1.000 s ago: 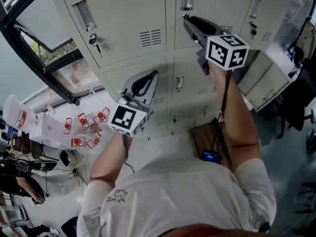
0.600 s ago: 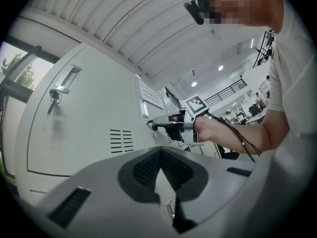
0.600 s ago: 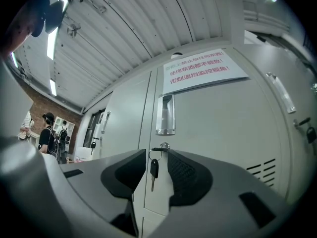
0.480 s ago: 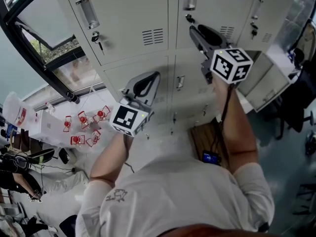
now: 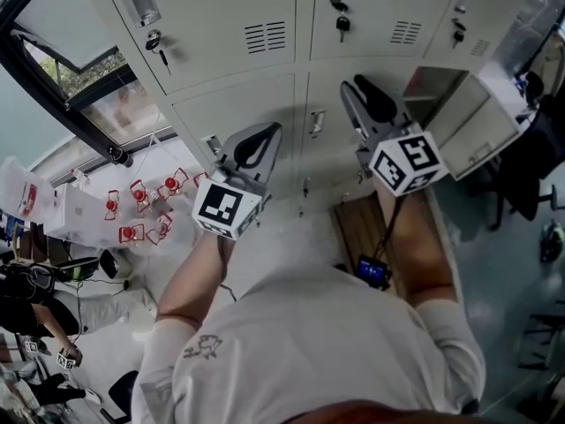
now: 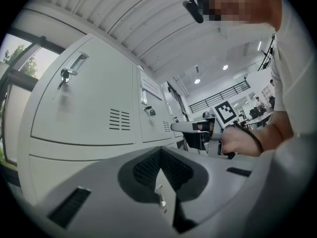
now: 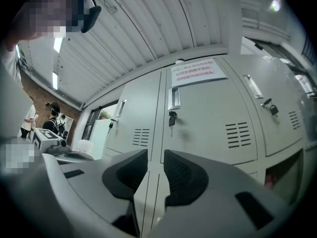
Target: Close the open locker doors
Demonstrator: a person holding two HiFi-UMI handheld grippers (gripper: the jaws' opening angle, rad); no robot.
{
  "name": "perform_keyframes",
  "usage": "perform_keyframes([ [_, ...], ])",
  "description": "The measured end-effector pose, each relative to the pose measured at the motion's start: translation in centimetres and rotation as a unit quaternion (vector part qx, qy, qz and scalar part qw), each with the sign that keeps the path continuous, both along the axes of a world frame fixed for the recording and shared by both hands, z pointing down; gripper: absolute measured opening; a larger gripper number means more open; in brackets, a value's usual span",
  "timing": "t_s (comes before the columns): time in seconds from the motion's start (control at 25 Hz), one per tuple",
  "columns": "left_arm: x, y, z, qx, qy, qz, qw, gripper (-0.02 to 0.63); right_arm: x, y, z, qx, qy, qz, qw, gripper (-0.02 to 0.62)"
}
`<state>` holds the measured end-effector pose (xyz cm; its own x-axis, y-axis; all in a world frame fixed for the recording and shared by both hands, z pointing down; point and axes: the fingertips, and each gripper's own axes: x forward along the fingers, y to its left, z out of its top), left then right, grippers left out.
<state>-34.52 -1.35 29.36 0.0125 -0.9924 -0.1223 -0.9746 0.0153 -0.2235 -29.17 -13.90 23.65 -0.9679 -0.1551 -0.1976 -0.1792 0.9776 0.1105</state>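
We've got the right gripper (image 5: 351,94) up at the locker bank (image 5: 221,34). Its jaws stand parted with only closed grey doors showing through the gap, and they have just been narrowing a touch. The left gripper (image 5: 269,135) sits nearer to us and off to the left, its tips pinched together on nothing.

Now the relation that counts. The open locker door (image 5: 487,120) lies to the right of the right gripper, swung out from the bank toward us. The open compartment (image 5: 433,85) lies between gripper and door. In the right gripper view that dark compartment (image 7: 286,175) sits low at the right edge, so the gripper points left of it and a little above.

The right gripper is plainly the nearer one, and the left is well apart from the door, with the right gripper in between. We'd judge the coming move to be a sweep rightward round to the door's outer face, then a push away toward the bank.
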Motion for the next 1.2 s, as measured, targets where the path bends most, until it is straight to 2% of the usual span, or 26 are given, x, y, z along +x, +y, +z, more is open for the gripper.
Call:
perform_keyframes([
  [0.12,0.5,0.1,1.8,-0.015,0.012,0.003,0.9998,-0.005,1.1,1.3,2.9,0.009,0.005,0.003,1.0,0.068],
  [0.28,1.1,1.2,3.7,-0.013,0.034,-0.006,0.9993,-0.005,3.0,3.9,7.9,0.001,0.016,0.004,1.0,-0.002],
  [0.4,0.8,1.7,5.8,-0.027,0.051,-0.018,0.9982,-0.005,4.2,6.4,10.7,0.012,0.032,-0.011,0.999,-0.002],
  [0.52,0.3,2.2,7.9,-0.042,0.066,-0.021,0.9967,-0.005,5.1,7.5,12.3,0.002,0.044,-0.019,0.999,-0.003],
  [0.8,1.1,1.6,8.9,-0.05,0.062,-0.005,0.9968,-0.005,6.6,7.4,12.9,0.003,0.055,0.005,0.998,-0.003],
  [1.04,4.5,-1.8,10.3,-0.059,0.095,0.033,0.9932,-0.005,10.4,5.4,13.2,-0.032,0.049,0.045,0.997,-0.002],
  [1.2,9.0,-4.3,9.7,-0.06,0.083,0.071,0.9922,-0.005,15.9,2.5,13.8,-0.015,0.057,0.096,0.994,-0.003],
])
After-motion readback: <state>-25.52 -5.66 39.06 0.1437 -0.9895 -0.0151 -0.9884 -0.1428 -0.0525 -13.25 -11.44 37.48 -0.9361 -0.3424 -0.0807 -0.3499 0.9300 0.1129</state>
